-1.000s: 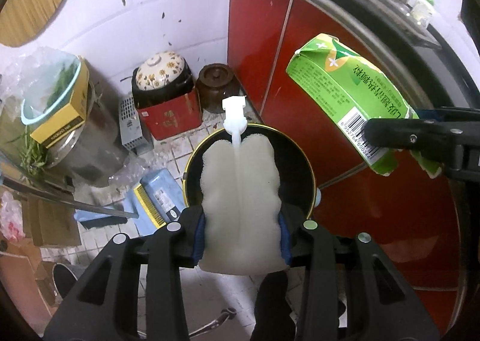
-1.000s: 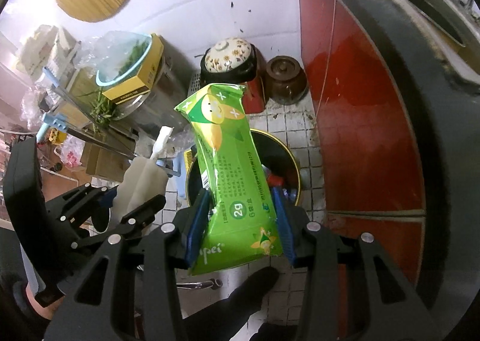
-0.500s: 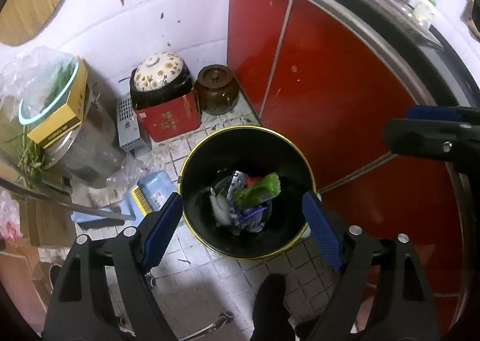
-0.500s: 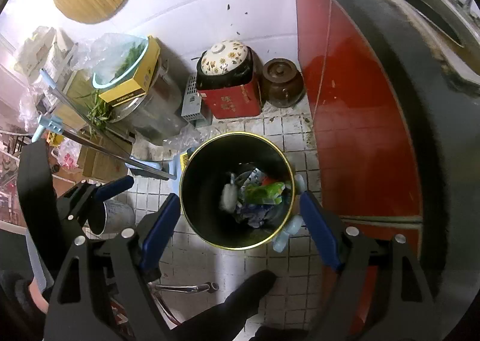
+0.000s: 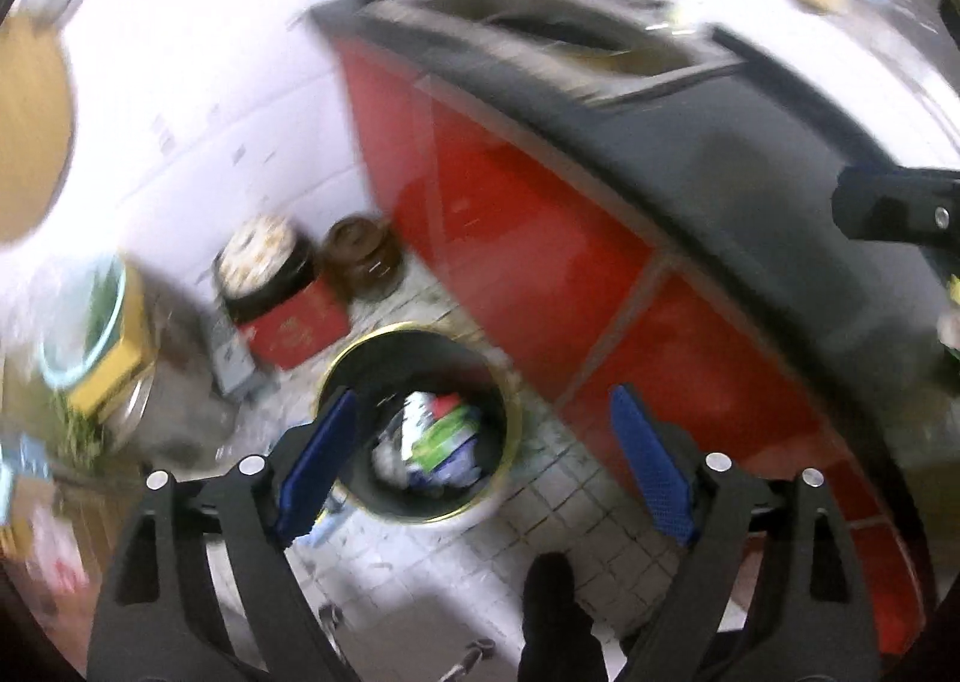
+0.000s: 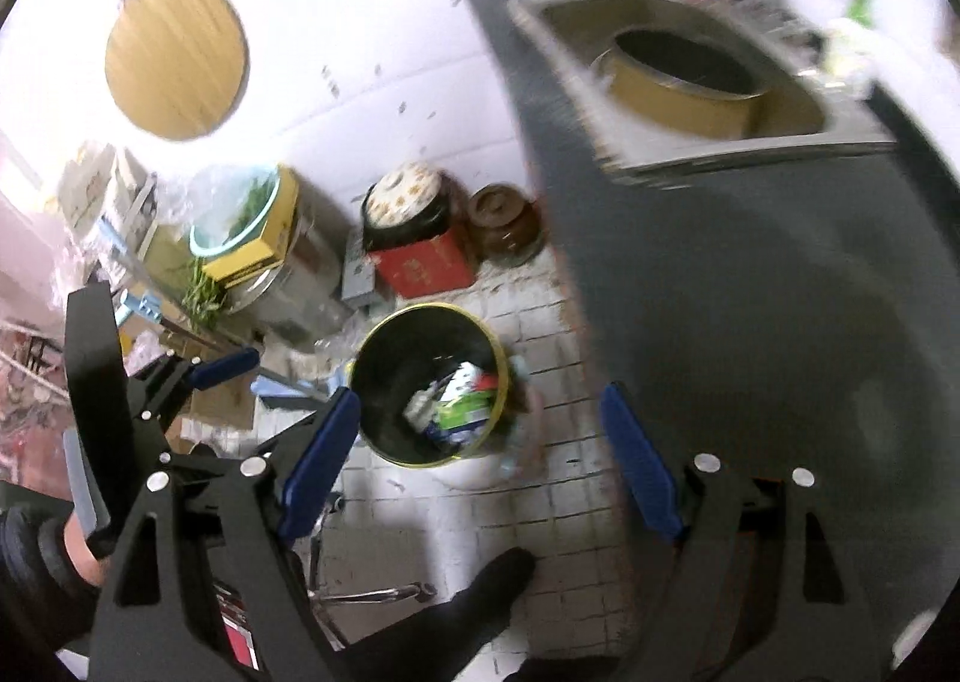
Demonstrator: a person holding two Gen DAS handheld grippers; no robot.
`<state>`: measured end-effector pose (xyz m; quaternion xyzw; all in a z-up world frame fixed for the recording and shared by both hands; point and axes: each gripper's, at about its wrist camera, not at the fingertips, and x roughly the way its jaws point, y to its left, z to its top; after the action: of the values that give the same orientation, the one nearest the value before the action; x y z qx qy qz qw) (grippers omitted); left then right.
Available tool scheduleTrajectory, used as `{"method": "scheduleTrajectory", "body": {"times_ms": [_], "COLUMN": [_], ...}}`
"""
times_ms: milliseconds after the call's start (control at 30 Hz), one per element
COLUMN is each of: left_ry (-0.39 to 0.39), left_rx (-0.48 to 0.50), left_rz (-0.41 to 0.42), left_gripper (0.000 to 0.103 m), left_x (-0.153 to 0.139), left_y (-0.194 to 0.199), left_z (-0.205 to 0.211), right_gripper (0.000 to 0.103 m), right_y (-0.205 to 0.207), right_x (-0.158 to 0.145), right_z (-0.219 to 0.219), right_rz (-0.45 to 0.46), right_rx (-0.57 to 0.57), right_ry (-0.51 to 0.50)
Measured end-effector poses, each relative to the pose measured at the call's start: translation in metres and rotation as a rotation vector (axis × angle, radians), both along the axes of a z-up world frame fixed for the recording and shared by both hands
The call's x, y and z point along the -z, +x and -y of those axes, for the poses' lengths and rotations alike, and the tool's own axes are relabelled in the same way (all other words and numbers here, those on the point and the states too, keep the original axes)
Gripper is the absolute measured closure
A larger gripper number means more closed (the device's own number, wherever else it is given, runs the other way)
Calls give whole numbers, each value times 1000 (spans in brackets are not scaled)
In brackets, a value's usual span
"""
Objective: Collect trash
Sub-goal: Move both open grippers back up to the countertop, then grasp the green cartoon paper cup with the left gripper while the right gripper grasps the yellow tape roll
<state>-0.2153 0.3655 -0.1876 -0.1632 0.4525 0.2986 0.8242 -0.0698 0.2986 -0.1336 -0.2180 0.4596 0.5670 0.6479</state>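
Observation:
A black trash bin with a gold rim [image 5: 414, 326] [image 6: 420, 310] stands on the tiled floor below both grippers. Inside lie a green snack package [image 5: 447, 433] [image 6: 465, 415], a white pouch [image 6: 417, 409] and other scraps. My left gripper [image 5: 480, 400] hangs high above the bin, its jaws opening, with nothing between the blue pads. My right gripper [image 6: 479, 394] is also above the bin, jaws opening and empty. The right wrist view shows a left gripper finger [image 6: 222, 367] at the left. Both views are motion-blurred.
A red cabinet [image 5: 540, 238] under a black counter [image 5: 750, 141] runs along the right, with a sink [image 6: 840, 138] holding a gold-sided pot [image 6: 678, 93]. A floral-lidded pot on a red box [image 5: 264, 262], a brown jar [image 5: 360, 256] and a person's shoe [image 5: 552, 592] stand around the bin.
Both grippers opened and dropped the white pouch and the green package into the bin. Both then rose and drew back, bringing the counter top and sink into view.

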Motion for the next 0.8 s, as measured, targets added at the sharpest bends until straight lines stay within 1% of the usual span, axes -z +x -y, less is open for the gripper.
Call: {"method": "scheduleTrajectory", "body": {"times_ms": [33, 67, 100, 133, 167, 200, 233, 267, 333, 467, 533, 667, 700, 800], "left_ry": [10, 25, 33, 39, 33, 27, 25, 28, 40, 64, 72, 80, 82, 98], "left_rx": [42, 97, 127, 185, 242, 280, 352, 434, 566, 834, 939, 1082, 1100, 1156], "left_rz": [15, 33, 40, 58, 81, 93, 110, 121, 132, 160, 168, 175, 172, 153], "left_gripper": [17, 16, 15, 14, 14, 14, 13, 13, 13, 13, 13, 13, 13, 13], "left_x": [-10, -22, -28, -40, -49, -54, -61, -68, -75, -88, -92, -89, -88, -84], "left_y": [8, 20, 28, 43, 58, 67, 84, 102, 129, 177, 193, 214, 215, 227], "left_z": [13, 31, 41, 61, 79, 92, 115, 139, 179, 269, 306, 363, 367, 389], "right_gripper": [21, 21, 20, 20, 20, 20, 20, 20, 18, 18, 18, 18, 18, 18], "right_y": [10, 16, 26, 33, 43, 53, 61, 71, 89, 112, 119, 124, 125, 121], "right_x": [-15, -24, -35, -41, -50, -59, -64, -71, -80, -85, -85, -79, -77, -72], "right_z": [24, 43, 66, 85, 111, 139, 157, 189, 246, 351, 396, 463, 476, 497], "right_rz": [23, 41, 62, 74, 92, 117, 133, 154, 178, 211, 215, 214, 211, 203], "right_rx": [27, 50, 81, 104, 143, 190, 220, 276, 390, 588, 669, 783, 807, 852], "right_ry": [15, 25, 34, 40, 46, 47, 47, 54, 61, 52, 44, 32, 31, 36]}}
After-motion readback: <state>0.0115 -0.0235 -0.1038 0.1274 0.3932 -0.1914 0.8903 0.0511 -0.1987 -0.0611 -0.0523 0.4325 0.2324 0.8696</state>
